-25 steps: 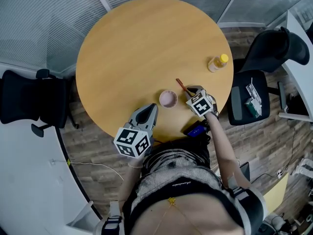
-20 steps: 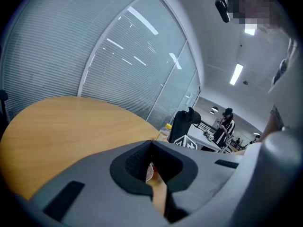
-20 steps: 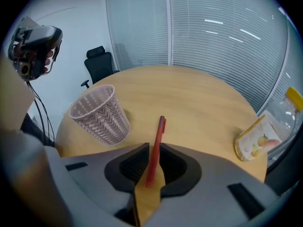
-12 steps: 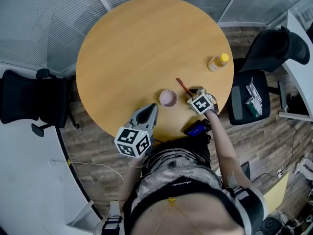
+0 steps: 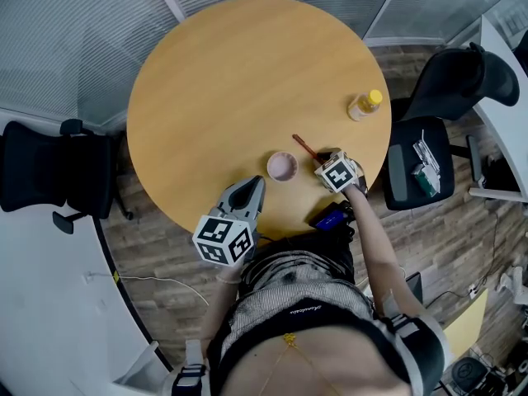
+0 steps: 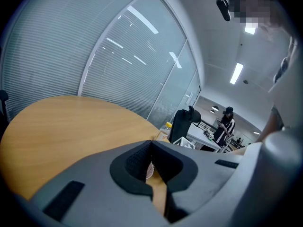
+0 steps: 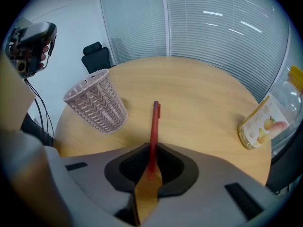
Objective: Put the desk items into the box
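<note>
The person stands at the near edge of the round wooden table (image 5: 223, 73) with a tool in each hand. The right gripper (image 5: 322, 157) has its jaws clamped on the near end of a red pen (image 5: 303, 145). The right gripper view shows this plainly: the pen (image 7: 154, 126) runs straight out from between the dark pads, clip end farthest away. I cannot tell whether that far end touches the tabletop. Just to its left stands the pink woven holder (image 5: 283, 167), upright and open at the top (a small round pot rather than a box). The pen is beside it, not in it, and the two are apart. In the right gripper view the holder (image 7: 97, 108) sits left of the pen. A clear juice bottle with a yellow cap (image 7: 263, 119) stands off to the right, well away near the table's far right rim (image 5: 364, 106). The left gripper (image 5: 250, 186) hovers over the table's near edge, left of the holder. Its jaws are closed together with nothing held between them (image 6: 151, 144). Black office chairs stand on either side of the table (image 5: 49, 172)
</note>
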A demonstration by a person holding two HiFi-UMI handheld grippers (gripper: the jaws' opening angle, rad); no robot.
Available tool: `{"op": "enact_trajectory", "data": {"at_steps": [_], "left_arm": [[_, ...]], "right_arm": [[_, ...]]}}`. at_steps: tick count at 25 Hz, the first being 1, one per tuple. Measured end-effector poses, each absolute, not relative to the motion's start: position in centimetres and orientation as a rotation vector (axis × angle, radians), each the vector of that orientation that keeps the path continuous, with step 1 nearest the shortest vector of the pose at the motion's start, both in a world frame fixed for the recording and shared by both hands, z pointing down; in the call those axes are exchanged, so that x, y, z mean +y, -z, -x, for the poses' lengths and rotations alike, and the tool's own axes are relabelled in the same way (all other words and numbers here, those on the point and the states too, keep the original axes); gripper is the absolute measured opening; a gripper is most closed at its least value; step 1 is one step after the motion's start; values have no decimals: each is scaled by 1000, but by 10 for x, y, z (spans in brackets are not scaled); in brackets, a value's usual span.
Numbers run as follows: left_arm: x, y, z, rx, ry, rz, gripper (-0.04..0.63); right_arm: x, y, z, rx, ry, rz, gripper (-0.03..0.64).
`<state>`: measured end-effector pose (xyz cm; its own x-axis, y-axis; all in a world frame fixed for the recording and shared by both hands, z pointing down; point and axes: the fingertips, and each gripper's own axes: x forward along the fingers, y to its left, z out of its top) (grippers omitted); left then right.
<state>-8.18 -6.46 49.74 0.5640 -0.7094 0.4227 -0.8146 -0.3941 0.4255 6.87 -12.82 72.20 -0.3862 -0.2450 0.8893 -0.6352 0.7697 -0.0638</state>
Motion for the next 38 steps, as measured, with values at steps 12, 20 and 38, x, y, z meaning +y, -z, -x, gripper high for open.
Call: {"op": "enact_trajectory", "data": {"at_steps": [12, 20, 38], "left_arm": [[-58, -496, 88, -1223, -226, -2201, 18], [-54, -494, 87, -1225, -222, -2209, 18], [-43, -497, 91, -1221, -221, -2205, 18]], "right_arm": [[-127, -712, -66, -1983, -458, -659, 61], [-127, -695, -77, -2015, -472, -711, 61], [-128, -610, -61, -2138, -361, -754, 61]]}}
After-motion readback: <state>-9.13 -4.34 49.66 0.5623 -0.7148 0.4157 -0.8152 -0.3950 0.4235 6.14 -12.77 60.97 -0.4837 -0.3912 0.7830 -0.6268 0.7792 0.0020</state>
